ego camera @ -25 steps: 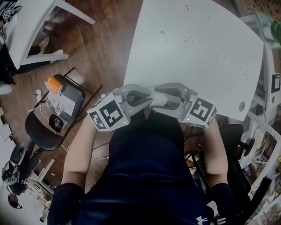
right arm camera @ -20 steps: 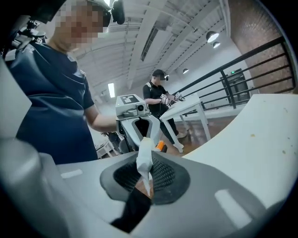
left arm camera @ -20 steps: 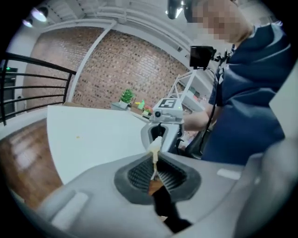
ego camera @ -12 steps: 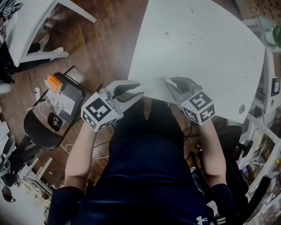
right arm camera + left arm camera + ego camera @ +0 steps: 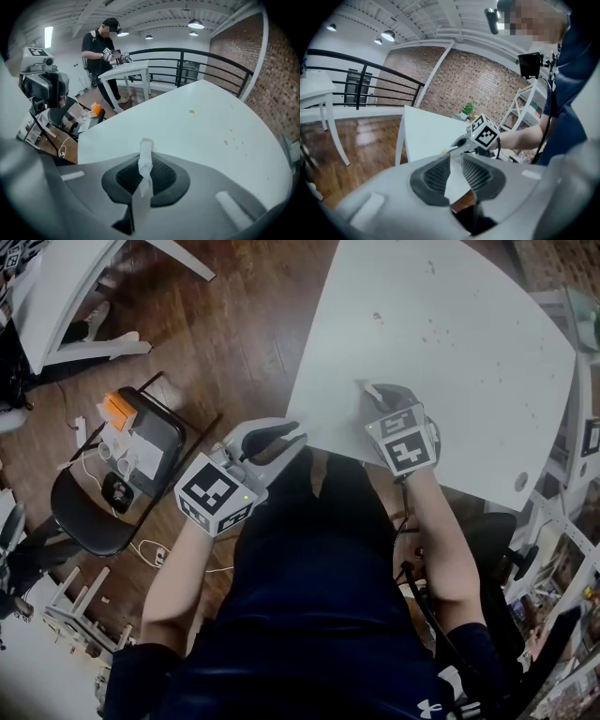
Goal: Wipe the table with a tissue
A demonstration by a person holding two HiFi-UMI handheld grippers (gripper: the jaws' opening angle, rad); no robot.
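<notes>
Over the smooth white table (image 5: pixel 450 352), right gripper (image 5: pixel 373 394) pinches a twisted tissue (image 5: pixel 145 161); left gripper (image 5: pixel 292 437), jaws just narrowing, holds nothing

No words or numbers are legible: only a small white brand logo (image 5: pixel 427 706) on the person's dark shirt (image 5: pixel 309 615), near right, and black-and-white square markers on the cubes of the left gripper (image 5: pixel 281 439) and right gripper (image 5: pixel 372 390).

Two tools: left tool (image 5: pixel 284 439), jaws just narrowing on nothing; right tool (image 5: pixel 373 392), jaws just closed on the one tissue (image 5: pixel 146 161). Two tables: one table (image 5: pixel 469 343) under the right tool, a second table (image 5: pixel 56 296) well left of the left tool. One chair (image 5: pixel 89 521) near the left tool.
</notes>
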